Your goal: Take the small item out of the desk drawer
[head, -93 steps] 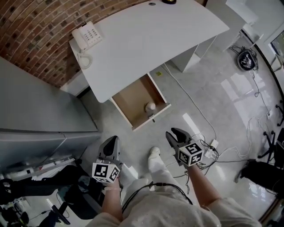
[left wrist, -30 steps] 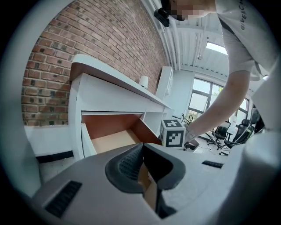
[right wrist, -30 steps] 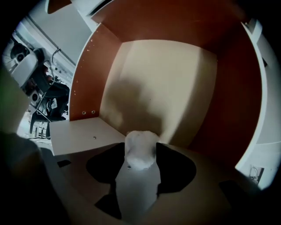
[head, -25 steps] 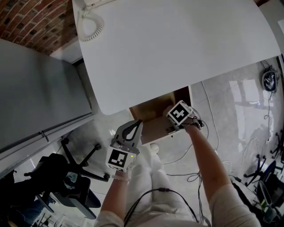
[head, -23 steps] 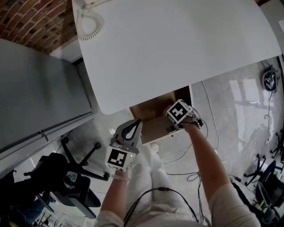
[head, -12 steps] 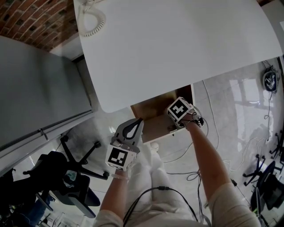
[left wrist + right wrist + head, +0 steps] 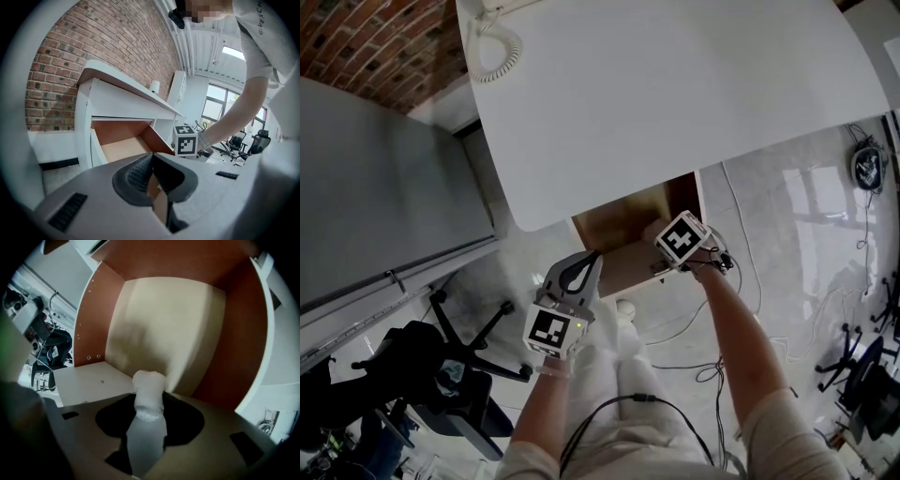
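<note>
A glossy pale floor (image 7: 787, 253) spreads beneath a broad white desk top (image 7: 675, 94). A red brick wall (image 7: 356, 47) fills the upper left corner and a flat grey panel (image 7: 384, 187) lies beside it. The desk's far edges are cut off by the frame. An open drawer with brown wooden walls and a pale bottom (image 7: 619, 223) sticks out from under the desk's near edge.

In the head view the right gripper (image 7: 682, 239) points straight down into this drawer. Its marker cube covers its own jaws and whatever lies beneath, so the task's thing cannot be seen from there. The right gripper view supplies it: a small white bottle-shaped item (image 7: 149, 386) stands between the jaws inside the drawer, its top poking past them. The jaws have just been closing, and their dark pads sit against both its sides, grasping it. Its lower half is blurred, and whether it touches the bottom cannot be told.

The left gripper (image 7: 587, 262) hangs outside the drawer, off its front, and its own view shows the jaws clenched tip to tip on nothing. That view also shows the drawer's side wall and the right gripper's cube above the rim.

The drawer's walls stand close around the right gripper, while the rest of the pale bottom lies bare. A black office chair (image 7: 459, 366) stands near the left gripper.
</note>
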Demonstrator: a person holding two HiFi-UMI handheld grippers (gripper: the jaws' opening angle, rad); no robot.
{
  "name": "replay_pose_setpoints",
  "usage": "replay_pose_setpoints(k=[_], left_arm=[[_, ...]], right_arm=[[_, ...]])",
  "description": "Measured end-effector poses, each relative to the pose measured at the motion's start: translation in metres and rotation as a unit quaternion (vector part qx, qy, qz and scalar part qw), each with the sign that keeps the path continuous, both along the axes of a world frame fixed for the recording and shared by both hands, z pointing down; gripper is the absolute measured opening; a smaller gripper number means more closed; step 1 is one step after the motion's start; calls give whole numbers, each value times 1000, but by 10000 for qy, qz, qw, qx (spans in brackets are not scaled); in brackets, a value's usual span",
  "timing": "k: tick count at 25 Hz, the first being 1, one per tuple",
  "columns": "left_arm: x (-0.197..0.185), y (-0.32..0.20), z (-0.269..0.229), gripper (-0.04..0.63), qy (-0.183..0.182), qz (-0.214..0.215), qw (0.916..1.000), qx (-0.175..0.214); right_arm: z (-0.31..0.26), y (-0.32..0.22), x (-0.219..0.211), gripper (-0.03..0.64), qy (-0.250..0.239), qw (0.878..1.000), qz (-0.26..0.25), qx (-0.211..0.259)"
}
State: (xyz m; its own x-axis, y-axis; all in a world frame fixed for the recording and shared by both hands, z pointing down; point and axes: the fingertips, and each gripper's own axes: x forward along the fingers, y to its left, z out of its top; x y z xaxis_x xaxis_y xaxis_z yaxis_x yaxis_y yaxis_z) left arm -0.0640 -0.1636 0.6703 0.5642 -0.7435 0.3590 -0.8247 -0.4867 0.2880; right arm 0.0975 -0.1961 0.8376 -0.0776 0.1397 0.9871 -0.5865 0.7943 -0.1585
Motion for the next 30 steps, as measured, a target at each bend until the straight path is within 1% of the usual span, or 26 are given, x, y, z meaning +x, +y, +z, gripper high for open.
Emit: replay_pose_setpoints(k=[2,5,8,10,12,15,20,24,27,30], left_arm=[[1,1,-5,5,16,3,10000,-28],[3,2,-14,5,17,8,10000,-56],[4,2,-23,5,-1,33,10000,2],[5,3,-28,5,-26,73,9999,68],[3,3,-31,5,-49,80,9999,105],[1,5,-41,5,-70,54,9999,132],[1,13,-63,5,-112,70,9997,219],[-3,17,-82,5,-158,29,9993,334],[-4,18,-95,5,-190,31,9989,429],[-4,22,-106,5,-203,32,9986,485]], right_arm=[[-12,2,0,176,-140,9998,130,88],[-30,10,-2,176,-536,9971,535,63],[-48,1,-2,176,-878,9930,676,412],[-60,-5,0,176,-980,9904,700,672],[-71,-7,0,176,-1121,9873,778,813],[-94,-8,-7,176,-1414,9817,757,1032],[-132,3,-12,176,-1673,9745,674,1334],[-158,11,-21,176,-1986,9646,714,1582],[-180,13,-24,176,-2108,9585,629,1812],[-198,19,-22,176,-2227,9524,683,1969]])
